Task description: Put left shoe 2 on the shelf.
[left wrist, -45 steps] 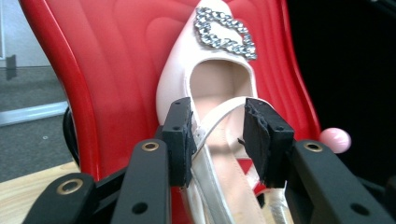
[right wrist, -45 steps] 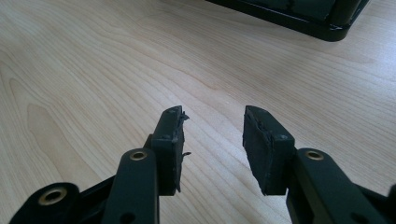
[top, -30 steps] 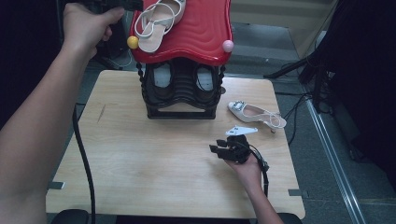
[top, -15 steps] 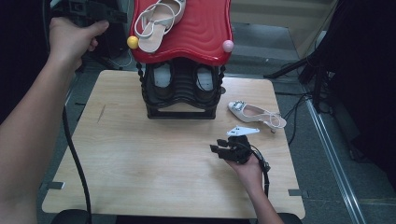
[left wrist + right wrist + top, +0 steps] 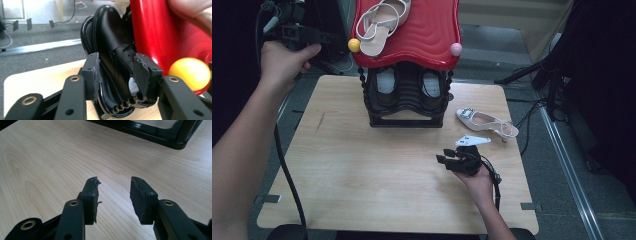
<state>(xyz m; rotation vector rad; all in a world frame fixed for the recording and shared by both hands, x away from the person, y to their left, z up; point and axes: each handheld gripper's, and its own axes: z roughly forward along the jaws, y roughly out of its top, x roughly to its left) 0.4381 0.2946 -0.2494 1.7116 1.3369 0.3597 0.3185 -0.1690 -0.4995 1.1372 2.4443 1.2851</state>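
A black shoe rack (image 5: 404, 100) with a glossy red top (image 5: 427, 30) stands at the table's far edge. A beige strappy sandal (image 5: 379, 22) lies on the red top. A pair of black shoes (image 5: 387, 82) sits on the shelf below. A white slingback shoe (image 5: 484, 121) lies on the table right of the rack. My left gripper (image 5: 328, 37) is held up left of the rack, open and empty. In the left gripper view its jaws (image 5: 117, 75) frame a black shoe (image 5: 112, 42) farther off. My right gripper (image 5: 446, 156) rests low over the table, open (image 5: 113, 197), nothing between its pads.
A yellow ball (image 5: 354, 45) and a pink ball (image 5: 455, 49) cap the red top's front corners; the yellow ball (image 5: 190, 73) is close to my left jaw. The rack's black base (image 5: 155, 137) lies ahead of the right gripper. Bare wooden table (image 5: 362, 175) spreads in front.
My left hand and its gripper have drawn away from the red top, moving left and lower beside the rack. The right gripper has stayed put.
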